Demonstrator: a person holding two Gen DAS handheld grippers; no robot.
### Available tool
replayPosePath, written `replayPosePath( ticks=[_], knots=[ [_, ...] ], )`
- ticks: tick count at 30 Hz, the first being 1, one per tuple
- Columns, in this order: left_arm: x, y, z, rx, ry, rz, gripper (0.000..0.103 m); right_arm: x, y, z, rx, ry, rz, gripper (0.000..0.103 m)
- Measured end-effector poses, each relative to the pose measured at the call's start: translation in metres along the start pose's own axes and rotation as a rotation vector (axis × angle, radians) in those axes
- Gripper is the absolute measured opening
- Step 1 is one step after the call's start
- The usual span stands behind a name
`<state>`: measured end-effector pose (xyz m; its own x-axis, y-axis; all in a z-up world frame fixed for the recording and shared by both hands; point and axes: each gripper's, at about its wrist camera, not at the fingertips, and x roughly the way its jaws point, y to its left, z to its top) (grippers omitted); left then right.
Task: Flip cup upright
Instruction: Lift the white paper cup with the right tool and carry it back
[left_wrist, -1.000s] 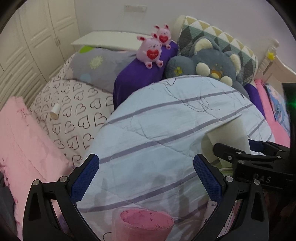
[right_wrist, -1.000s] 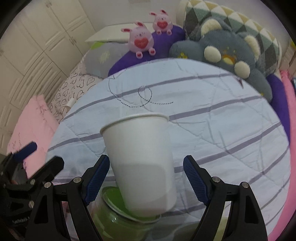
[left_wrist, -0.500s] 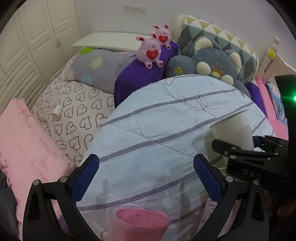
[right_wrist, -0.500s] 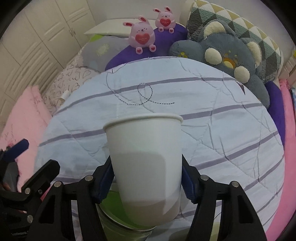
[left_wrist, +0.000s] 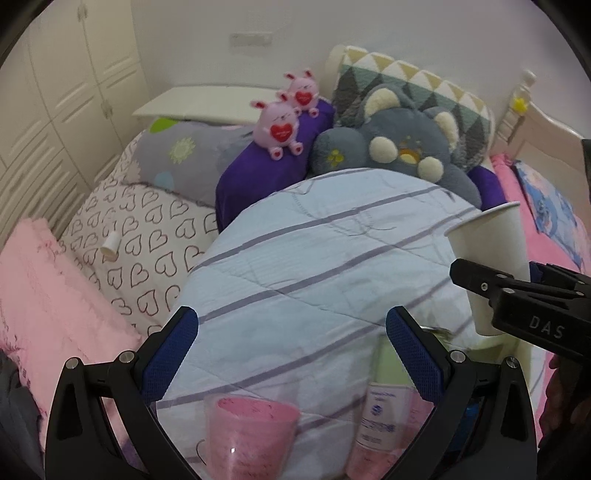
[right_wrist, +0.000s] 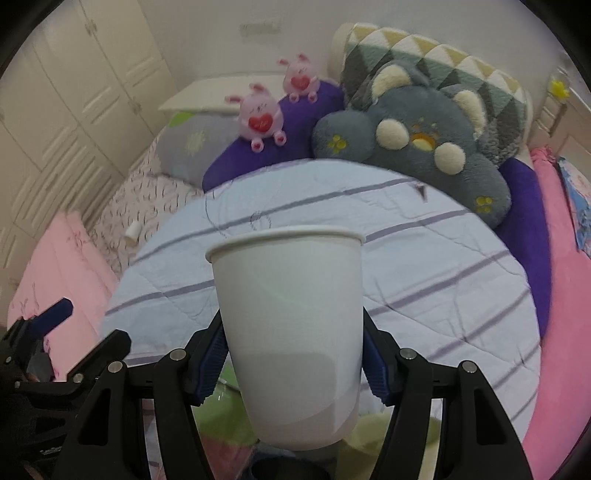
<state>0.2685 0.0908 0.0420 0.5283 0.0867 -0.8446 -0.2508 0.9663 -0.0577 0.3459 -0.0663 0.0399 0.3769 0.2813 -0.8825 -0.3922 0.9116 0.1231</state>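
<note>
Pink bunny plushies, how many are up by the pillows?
2. The nearer pink bunny sits on the purple cushion; the farther pink bunny sits behind it, closer to the wall. Others may be hidden.

Both tools are matte black plastic frames with silver screws. The left claw (left_wrist: 291, 347) carries textured blue pads (left_wrist: 413, 354); the right claw (right_wrist: 291, 362) matches, its side stamped "DAS".

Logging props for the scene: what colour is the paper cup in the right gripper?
Plain white paper cup, clearest in the right wrist view.
</note>
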Motion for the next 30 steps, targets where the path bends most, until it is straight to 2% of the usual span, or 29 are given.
replayPosePath(
  ticks=[3,9,16,22,27,30],
  knots=[
    [-0.017,-0.012,-0.004,0.034,-0.061,-0.035,0.103,-0.024,-0.007,-0.016,0.023,-0.059,-0.012,0.065],
    [-0.043,-0.036,-0.023,0.129,-0.132,-0.059,0.103,-0.055,-0.02,-0.048,0.045,-0.123,-0.026,0.065],
    [-0.058,-0.049,-0.059,0.174,-0.152,-0.077,0.103,-0.077,-0.031,-0.103,0.102,-0.167,-0.005,0.065],
    [-0.067,-0.048,-0.096,0.196,-0.18,-0.074,0.103,-0.088,-0.027,-0.145,0.142,-0.217,0.009,0.065],
    [-0.074,-0.036,-0.131,0.208,-0.217,-0.078,0.103,-0.092,-0.015,-0.185,0.149,-0.282,0.017,0.065],
    [-0.078,-0.024,-0.148,0.199,-0.241,-0.076,0.103,-0.091,-0.004,-0.206,0.151,-0.291,0.003,0.065]
  ],
)
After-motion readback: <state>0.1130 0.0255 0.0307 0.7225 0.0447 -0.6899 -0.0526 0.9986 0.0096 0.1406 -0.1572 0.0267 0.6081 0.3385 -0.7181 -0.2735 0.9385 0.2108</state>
